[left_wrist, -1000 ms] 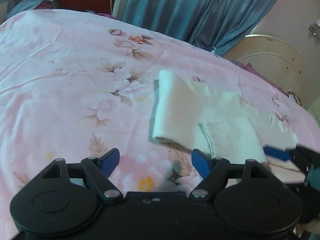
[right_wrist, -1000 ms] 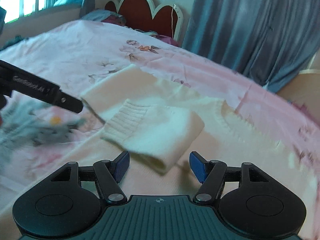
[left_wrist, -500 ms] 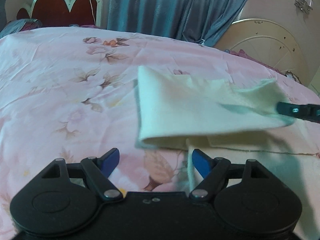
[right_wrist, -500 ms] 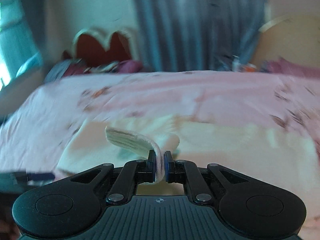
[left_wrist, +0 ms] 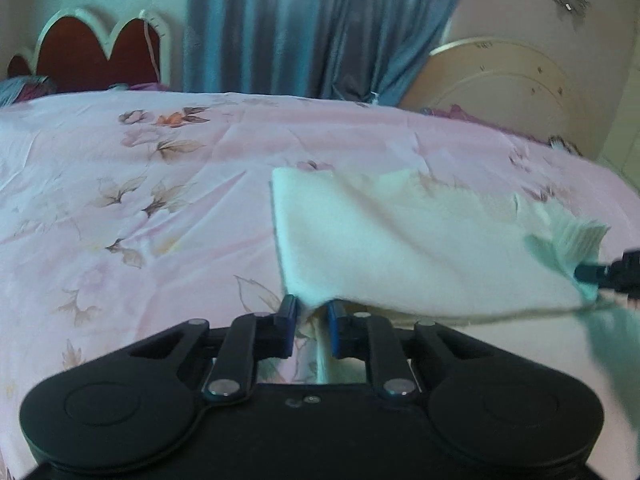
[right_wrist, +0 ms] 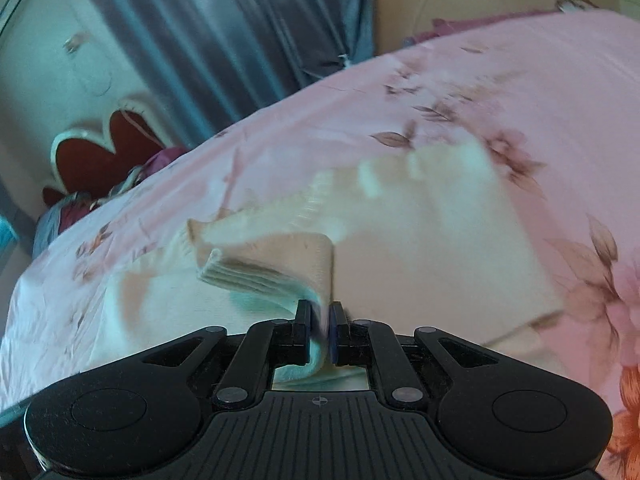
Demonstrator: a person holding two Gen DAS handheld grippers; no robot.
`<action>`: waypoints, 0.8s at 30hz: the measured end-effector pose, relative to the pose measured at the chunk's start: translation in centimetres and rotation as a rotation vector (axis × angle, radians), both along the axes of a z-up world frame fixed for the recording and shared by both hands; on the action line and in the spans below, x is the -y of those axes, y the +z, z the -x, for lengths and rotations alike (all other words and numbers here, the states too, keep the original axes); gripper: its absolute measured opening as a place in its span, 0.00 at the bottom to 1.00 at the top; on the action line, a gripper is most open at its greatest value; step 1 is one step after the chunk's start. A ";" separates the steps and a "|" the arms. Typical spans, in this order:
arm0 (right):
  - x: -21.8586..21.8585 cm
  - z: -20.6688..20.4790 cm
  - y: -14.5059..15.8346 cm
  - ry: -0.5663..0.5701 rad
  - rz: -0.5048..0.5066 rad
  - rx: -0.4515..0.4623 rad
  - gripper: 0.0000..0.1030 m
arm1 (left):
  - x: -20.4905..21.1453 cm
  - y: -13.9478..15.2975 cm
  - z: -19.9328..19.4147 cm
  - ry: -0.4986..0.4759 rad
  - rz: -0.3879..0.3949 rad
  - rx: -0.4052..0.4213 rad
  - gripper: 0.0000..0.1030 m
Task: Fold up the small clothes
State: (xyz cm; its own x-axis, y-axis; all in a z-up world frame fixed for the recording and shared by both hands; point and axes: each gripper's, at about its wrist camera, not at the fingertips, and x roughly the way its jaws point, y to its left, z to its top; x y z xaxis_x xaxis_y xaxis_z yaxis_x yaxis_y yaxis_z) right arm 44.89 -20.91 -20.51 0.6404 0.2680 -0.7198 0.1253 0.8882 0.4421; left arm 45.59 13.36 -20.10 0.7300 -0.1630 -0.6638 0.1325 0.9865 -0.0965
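A small cream knitted sweater [left_wrist: 404, 248] lies partly folded on the pink floral bed. In the left wrist view my left gripper [left_wrist: 312, 322] is shut on the sweater's near left corner. The right gripper's tip [left_wrist: 600, 272] shows at the right edge, holding the ribbed edge lifted. In the right wrist view my right gripper [right_wrist: 319, 334] is shut on the ribbed cuff [right_wrist: 272, 268], which curls up over the sweater body [right_wrist: 440, 256].
The pink floral bedsheet [left_wrist: 140, 208] spreads left and far of the sweater. A red scalloped headboard [left_wrist: 92, 56], blue curtains [left_wrist: 300, 28] and a round cream board [left_wrist: 504, 84] stand beyond the bed's far edge.
My left gripper moved in and shut on the sweater's near corner. My right gripper keeps the ribbed edge and has swung it further right and up.
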 end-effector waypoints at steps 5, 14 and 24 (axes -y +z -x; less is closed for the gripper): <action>0.5 -0.2 0.6 -0.013 -0.007 0.004 0.08 | 0.2 0.0 -0.1 -0.005 -0.007 -0.003 0.15; 0.9 -0.6 1.1 -0.014 -0.040 0.040 0.63 | 0.4 -0.2 -0.1 -0.024 -0.038 -0.019 0.16; -3.3 -1.8 1.9 0.146 0.194 0.106 0.04 | 0.7 -0.2 -0.3 -0.030 -0.052 -0.030 0.18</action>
State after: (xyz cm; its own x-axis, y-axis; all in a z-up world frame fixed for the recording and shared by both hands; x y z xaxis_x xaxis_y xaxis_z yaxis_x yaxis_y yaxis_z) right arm 46.64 -17.61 -18.61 0.6800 0.2267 -0.6973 -0.0485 0.9628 0.2657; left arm 45.87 12.62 -20.34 0.7048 -0.1485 -0.6936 0.1595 0.9860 -0.0491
